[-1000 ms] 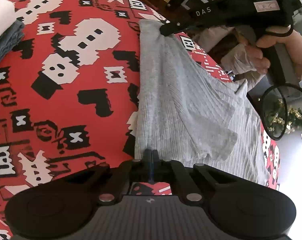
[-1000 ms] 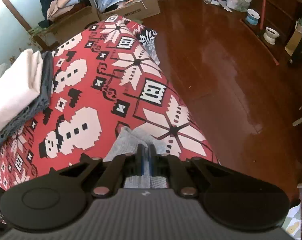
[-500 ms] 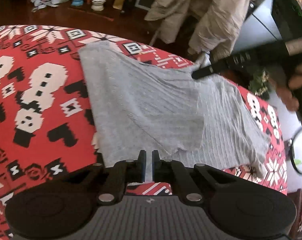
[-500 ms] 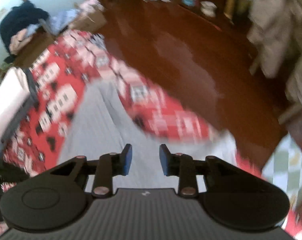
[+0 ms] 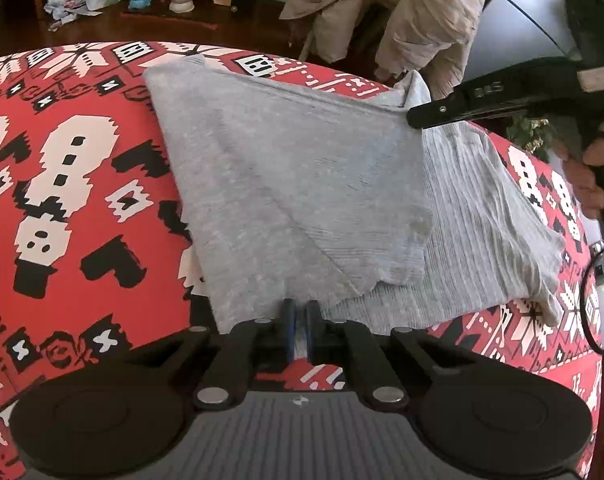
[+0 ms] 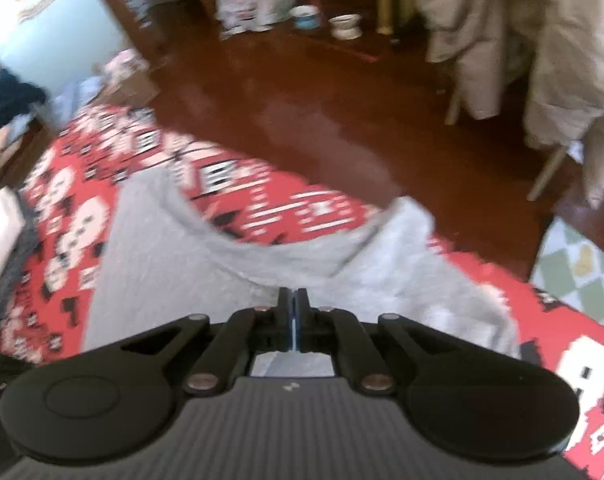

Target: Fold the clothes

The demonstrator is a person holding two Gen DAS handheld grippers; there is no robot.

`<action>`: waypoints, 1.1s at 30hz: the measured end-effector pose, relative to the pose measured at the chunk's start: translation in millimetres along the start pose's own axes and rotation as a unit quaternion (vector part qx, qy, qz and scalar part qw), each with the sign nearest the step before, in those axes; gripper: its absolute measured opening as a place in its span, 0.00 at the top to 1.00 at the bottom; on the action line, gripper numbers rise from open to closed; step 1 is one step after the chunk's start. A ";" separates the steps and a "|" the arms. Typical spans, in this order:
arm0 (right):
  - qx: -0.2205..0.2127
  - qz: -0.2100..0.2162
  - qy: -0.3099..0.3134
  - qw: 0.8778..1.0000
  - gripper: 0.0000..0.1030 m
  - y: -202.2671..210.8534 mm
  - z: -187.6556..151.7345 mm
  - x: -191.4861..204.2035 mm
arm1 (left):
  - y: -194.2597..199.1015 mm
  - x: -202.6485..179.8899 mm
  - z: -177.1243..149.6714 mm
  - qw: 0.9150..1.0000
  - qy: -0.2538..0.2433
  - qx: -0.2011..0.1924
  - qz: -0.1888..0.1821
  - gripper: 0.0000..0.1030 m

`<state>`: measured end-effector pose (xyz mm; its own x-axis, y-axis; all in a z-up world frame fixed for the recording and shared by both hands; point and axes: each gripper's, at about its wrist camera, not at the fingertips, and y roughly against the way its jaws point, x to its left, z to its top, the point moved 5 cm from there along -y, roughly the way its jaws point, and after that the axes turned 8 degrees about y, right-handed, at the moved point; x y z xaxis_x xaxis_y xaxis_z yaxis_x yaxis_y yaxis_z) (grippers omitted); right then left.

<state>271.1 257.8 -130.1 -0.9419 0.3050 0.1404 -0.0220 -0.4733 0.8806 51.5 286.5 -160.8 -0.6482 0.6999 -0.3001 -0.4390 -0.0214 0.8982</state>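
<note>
Fingers (image 6: 282,312) closed on blurred shirt (image 6: 174,264)

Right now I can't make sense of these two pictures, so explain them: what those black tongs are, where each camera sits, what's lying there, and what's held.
No robot here: a person holds a pair of tongs in each hand, each with a camera looking along its fingers. The left view shows the left tongs, nearly closed at the near edge of a grey ribbed top spread on a red snowman-pattern cover. The right tongs pinch the top's far corner, a hand behind them. The blurred right view shows them shut on the cloth.
</note>
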 end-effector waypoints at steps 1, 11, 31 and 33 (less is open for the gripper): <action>0.005 -0.011 -0.002 1.000 0.99 -4.3 -0.2 -4.0 | 0.1 -1.1 -0.3 1.000 -0.006 0.000 0.001 0.95; -0.024 -0.018 -0.068 0.997 0.75 19.0 -15.1 -4.3 | 7.9 0.3 2.9 1.000 0.015 0.015 -0.005 0.94; -0.016 0.021 -0.232 0.972 0.99 22.3 -114.9 54.7 | 11.8 33.4 -1.3 0.999 0.016 0.034 -0.015 0.94; -0.012 0.012 -0.230 0.973 0.99 23.5 -116.0 54.2 | 12.4 33.2 -1.1 0.999 0.007 0.038 -0.016 0.94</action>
<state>180.7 167.3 -154.3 -0.6922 0.6294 0.3531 -0.0153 -0.5019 0.8648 23.8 308.6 -160.1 -0.6431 0.6894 -0.3333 -0.4119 0.0554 0.9095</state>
